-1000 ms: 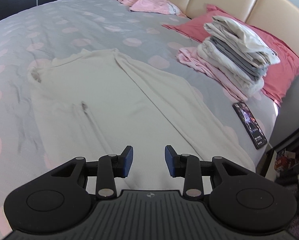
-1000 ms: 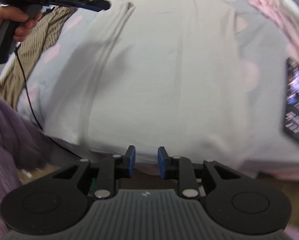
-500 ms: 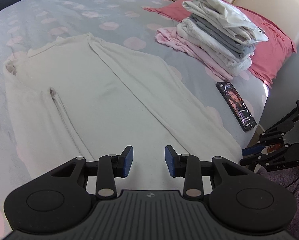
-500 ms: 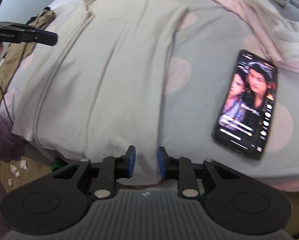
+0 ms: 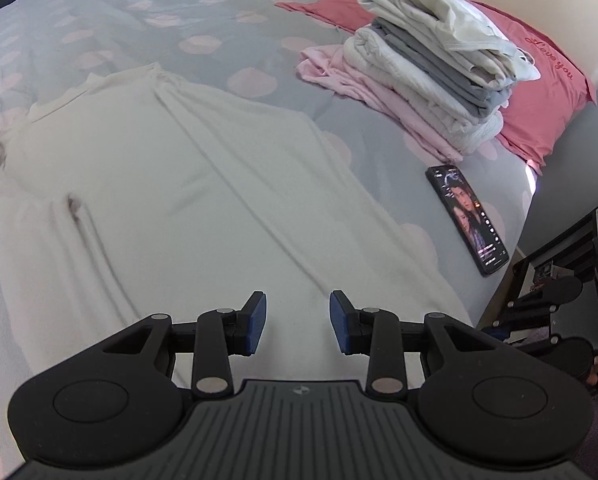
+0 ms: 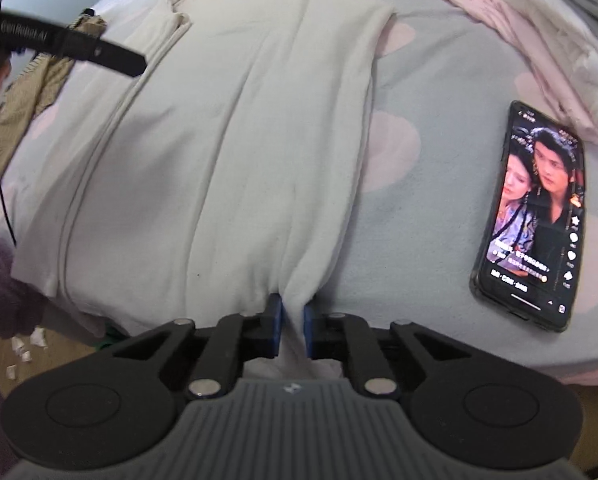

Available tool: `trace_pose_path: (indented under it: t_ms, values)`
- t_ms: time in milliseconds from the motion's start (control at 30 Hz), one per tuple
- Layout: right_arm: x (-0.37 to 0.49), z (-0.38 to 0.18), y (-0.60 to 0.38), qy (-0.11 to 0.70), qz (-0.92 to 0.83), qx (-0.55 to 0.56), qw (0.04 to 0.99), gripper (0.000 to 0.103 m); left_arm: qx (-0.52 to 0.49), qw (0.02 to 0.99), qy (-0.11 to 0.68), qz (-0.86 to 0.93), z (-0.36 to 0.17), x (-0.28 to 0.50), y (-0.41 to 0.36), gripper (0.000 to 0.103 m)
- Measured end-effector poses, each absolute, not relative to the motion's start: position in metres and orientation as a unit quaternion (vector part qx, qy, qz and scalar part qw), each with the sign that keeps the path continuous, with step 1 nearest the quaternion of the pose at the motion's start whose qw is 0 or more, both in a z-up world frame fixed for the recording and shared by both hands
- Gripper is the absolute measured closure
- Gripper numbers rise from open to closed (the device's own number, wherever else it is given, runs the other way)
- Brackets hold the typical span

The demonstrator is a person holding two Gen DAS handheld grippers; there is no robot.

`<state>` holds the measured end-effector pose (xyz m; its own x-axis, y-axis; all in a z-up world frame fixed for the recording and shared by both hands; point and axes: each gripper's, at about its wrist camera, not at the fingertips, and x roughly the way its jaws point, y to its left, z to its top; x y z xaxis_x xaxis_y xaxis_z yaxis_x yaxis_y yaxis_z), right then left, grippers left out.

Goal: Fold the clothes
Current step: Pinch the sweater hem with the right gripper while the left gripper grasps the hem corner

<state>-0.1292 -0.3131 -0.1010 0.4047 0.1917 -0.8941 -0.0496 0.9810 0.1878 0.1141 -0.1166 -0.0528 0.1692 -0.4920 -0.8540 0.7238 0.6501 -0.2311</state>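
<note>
The cream-white knit garment (image 5: pixel 187 208) lies spread flat, lengthwise, on the bed with the grey cover printed with pink spots (image 5: pixel 227 32). Its near hem reaches the bed's front edge.

Right tool (image 6: pixel 290 330): the jaws are closing on a bunched fold of the garment's hem; cloth fills the narrow gap between the blue pads (image 6: pixel 275 328) and puckers toward them.

Left tool (image 5: pixel 297 328): the jaws stand partly apart, with nothing between them. It hovers above the garment's near section.

A black smartphone with a lit screen (image 6: pixel 537 216) lies on the cover, right of the garment and apart from it. Beyond it, a stack of folded white, grey and pink clothes (image 5: pixel 427 68) rests against a coral-red pillow (image 5: pixel 539 80).
</note>
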Motion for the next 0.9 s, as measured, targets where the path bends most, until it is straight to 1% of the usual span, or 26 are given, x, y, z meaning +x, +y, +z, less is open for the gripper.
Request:
trace_pose_path:
  t_ms: [133,167,200,433,600,767,900]
  values:
    - [-0.13,-0.086,-0.307,0.535,0.061,0.08,0.839,0.093,0.124,0.751,0.505,-0.408,-0.045,0.126,-0.143,0.071]
    - [-0.13,-0.082,-0.303,0.534,0.063,0.077,0.84,0.093,0.124,0.75,0.507,-0.407,-0.044,0.13,-0.151,0.068]
    - [-0.129,-0.078,-0.298,0.532,0.065,0.069,0.841,0.093,0.123,0.749,0.509,-0.407,-0.043,0.134,-0.159,0.065]
    - [-0.115,-0.071,-0.255,0.525,0.103,-0.002,0.845,0.093,0.124,0.744,0.527,-0.391,-0.048,0.175,-0.228,0.065]
    - [-0.103,-0.077,-0.255,0.529,0.116,0.001,0.841,0.093,0.143,0.744,0.539,-0.368,-0.065,0.201,-0.278,0.064]
    - [-0.103,-0.076,-0.256,0.531,0.126,0.012,0.838,0.093,0.203,0.74,0.554,-0.323,-0.091,0.219,-0.319,0.064]
    - [-0.101,-0.079,-0.259,0.533,0.133,0.02,0.835,0.093,0.235,0.732,0.563,-0.303,-0.109,0.226,-0.337,0.066]
